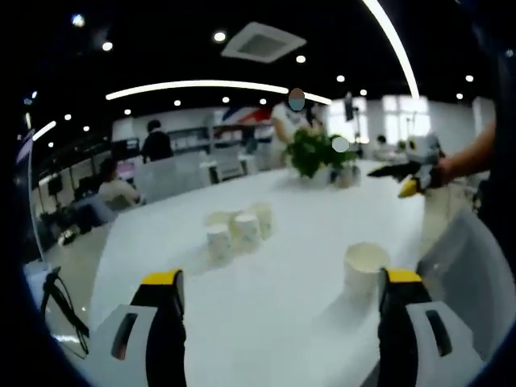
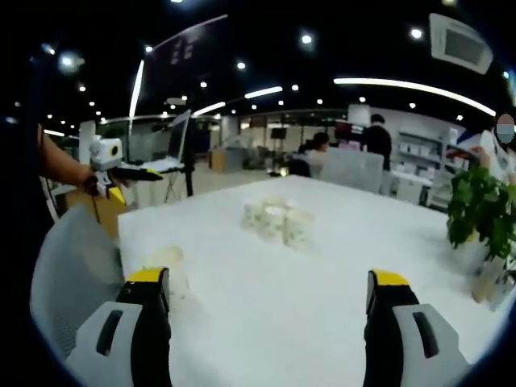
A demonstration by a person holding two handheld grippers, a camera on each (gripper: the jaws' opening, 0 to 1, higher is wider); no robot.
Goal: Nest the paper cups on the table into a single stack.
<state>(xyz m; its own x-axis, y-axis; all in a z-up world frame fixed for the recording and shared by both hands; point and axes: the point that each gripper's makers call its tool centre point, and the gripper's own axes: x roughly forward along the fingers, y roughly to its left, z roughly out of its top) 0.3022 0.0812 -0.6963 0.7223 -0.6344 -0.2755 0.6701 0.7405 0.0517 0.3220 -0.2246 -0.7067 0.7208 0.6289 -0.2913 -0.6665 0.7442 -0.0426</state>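
Note:
Several white paper cups (image 1: 239, 229) stand close together mid-table, upright and separate. One wider cup (image 1: 365, 267) stands alone nearer, just left of my left gripper's right jaw. My left gripper (image 1: 280, 279) is open above the table, with nothing between its jaws. In the right gripper view the cup cluster (image 2: 278, 218) sits ahead and the lone cup (image 2: 166, 261) stands by the left jaw. My right gripper (image 2: 268, 279) is open and holds nothing. Each gripper also appears in the other's view, held up off the table's edge: the right gripper (image 1: 405, 170) and the left gripper (image 2: 121, 171).
The white table (image 1: 290, 314) holds a potted green plant (image 1: 318, 153) at its far end. A grey chair (image 2: 71, 270) stands against the table's near side. A laptop on a stand (image 2: 175, 147) is beyond the table's corner. People sit and stand at desks behind.

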